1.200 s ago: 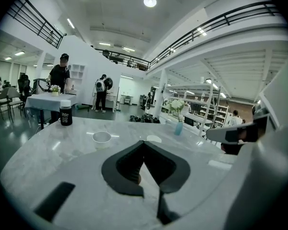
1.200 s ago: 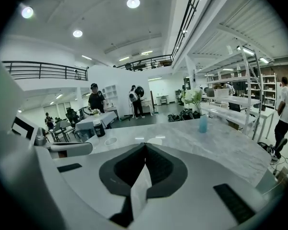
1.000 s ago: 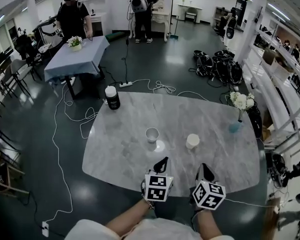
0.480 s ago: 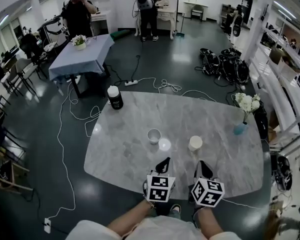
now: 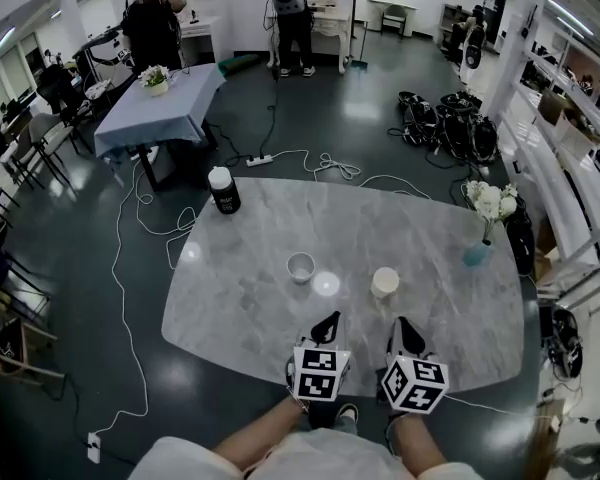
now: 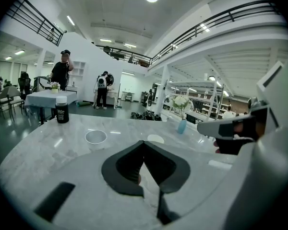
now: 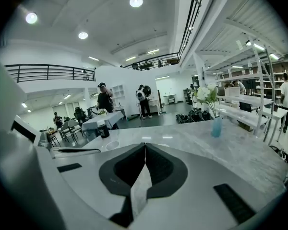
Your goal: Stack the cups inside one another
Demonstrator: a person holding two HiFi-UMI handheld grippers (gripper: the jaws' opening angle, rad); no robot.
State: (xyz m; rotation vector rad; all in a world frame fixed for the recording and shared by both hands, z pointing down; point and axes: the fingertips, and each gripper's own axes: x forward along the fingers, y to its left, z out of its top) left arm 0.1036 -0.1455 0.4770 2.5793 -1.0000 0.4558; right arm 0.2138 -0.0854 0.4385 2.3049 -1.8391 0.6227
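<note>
Grey marble-patterned table with rounded corners [image 5: 230, 308], seen from above in the head view. Two cups stand upright on it, apart from each other and not nested. The white paper cup with an open mouth [image 5: 300, 267] sits left of centre. The cream-coloured paper cup [image 5: 385, 282] sits to its right, slightly nearer the person. A bright patch of ceiling-light glare lies on the tabletop between them. Left gripper [image 6: 144, 143]: black jaws pressed together at the tips, nothing between them, held over the near edge of the table with the white cup ahead of it. No contact. Right gripper [image 7: 145, 145]: jaws likewise closed tip to tip and empty, held beside the left one with the cream cup just ahead. Not touching it either. Each gripper carries its marker cube at the back, above the person's forearms. Black jar with a white lid [image 5: 223, 190] at the far left corner of the table. Blue vase with white flowers [image 5: 471, 253] at the far right edge. Both are well away from the cups. Dark floor around the table, white cables trailing across it.
</note>
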